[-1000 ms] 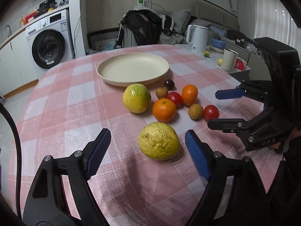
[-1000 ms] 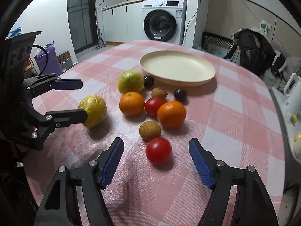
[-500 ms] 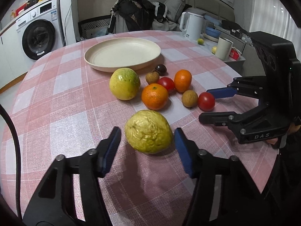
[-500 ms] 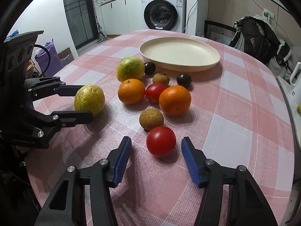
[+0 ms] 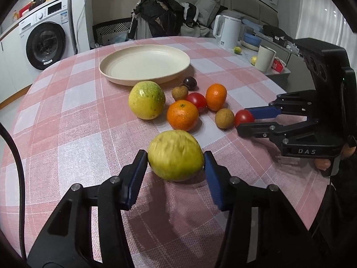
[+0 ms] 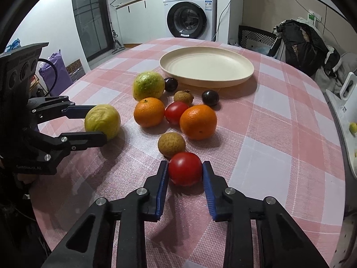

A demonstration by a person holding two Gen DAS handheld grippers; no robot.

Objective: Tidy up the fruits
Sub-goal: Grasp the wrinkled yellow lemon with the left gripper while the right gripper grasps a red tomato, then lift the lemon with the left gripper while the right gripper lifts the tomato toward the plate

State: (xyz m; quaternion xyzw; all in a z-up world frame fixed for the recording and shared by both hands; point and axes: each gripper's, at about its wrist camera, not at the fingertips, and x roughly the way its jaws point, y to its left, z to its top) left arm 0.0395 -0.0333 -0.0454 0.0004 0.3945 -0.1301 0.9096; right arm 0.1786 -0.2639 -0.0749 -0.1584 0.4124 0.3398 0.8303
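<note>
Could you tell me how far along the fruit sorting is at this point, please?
Nothing looks finished: the plate holds no fruit. In hand: the left claw is shut on the wrinkled yellow fruit, and the right claw on a red tomato; both rest on the tablecloth. The other fruits remain on the cloth.

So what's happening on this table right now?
A person holds a gripper in each hand. The left gripper has its pads against a wrinkled yellow-green fruit; the right gripper has its pads against a red tomato. Both fruits appear to rest on the checked tablecloth. The cream plate holds nothing, and the other fruits lie loose in front of it.
</note>
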